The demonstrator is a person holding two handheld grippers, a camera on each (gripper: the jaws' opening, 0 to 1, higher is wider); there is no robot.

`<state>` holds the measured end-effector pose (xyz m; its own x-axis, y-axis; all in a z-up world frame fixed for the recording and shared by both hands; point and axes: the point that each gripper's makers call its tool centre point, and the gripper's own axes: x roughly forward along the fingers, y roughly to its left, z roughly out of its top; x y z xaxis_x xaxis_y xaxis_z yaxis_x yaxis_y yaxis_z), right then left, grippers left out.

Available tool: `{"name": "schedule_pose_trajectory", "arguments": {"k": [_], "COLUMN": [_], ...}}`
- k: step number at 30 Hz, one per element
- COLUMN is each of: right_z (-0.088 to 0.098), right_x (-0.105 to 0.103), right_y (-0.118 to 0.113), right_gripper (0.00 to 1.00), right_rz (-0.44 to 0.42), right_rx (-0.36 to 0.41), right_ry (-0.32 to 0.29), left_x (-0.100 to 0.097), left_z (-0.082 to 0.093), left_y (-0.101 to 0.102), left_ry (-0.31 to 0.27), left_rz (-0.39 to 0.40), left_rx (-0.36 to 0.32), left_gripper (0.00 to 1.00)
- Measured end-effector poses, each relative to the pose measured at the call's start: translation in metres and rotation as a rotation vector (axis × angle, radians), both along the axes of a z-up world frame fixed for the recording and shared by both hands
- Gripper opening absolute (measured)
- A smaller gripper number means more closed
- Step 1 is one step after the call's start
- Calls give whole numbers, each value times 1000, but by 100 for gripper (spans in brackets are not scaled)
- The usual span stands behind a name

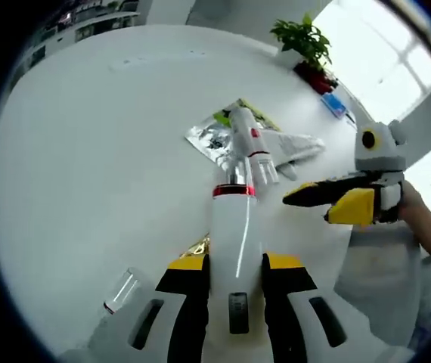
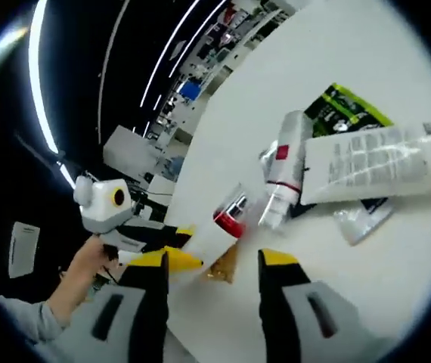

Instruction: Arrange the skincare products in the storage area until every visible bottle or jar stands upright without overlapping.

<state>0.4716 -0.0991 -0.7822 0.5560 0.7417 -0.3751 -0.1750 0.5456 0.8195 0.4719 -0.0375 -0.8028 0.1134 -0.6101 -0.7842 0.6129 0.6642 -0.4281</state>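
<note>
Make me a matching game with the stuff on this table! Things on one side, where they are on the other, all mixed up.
Things:
1. white bottle
2. potted plant
3. clear cap
4. right gripper

Places or states:
A. lying on the table
B. between the left gripper jaws
C. open, holding nothing
D. at the table's far edge

Pairs: 1-B, 2-D, 3-A, 4-C

Daylight from a window [image 1: 397,53] at two o'clock washes the table [image 1: 87,151] pale, with faint shadows. Ceiling strips [image 2: 41,83] glare at ten o'clock; edges bend and blur.
</note>
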Motion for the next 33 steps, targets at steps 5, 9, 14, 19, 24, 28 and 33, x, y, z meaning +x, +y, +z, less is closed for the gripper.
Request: {"name": "schedule_pose_trajectory", "arguments": {"k": [5,9,14,19,24,28,33], "right_z": [-10,-14,-18,-20,-18,-3,29], "right_x": [8,10,9,12,15,20,29], "right_y": [1,0,1,0,-4,-7,-12], "right_gripper": [48,46,45,42,36,36,34], "right_rz": [-41,-61,-81,-109,-149,-161,-159], "right_rx": [17,41,85,109,175,224,284], "right_ry": [33,60,87,98,119,85,-43], "left_x": [-8,-12,-17,-25,-30,-32,-30], "left_z": [2,4,7,10,20,28,42], "left_y": [-1,-2,-7,-14,-19,-21,-26], "left_ry": [17,28,45,42,15,-11,-37], "left_rz": [8,20,23,-12,-42,-54,-53], "left_rx": [-24,-44,-77,-94,-114,-132,-174], "left_gripper": [23,23,23,23,23,23,23]}}
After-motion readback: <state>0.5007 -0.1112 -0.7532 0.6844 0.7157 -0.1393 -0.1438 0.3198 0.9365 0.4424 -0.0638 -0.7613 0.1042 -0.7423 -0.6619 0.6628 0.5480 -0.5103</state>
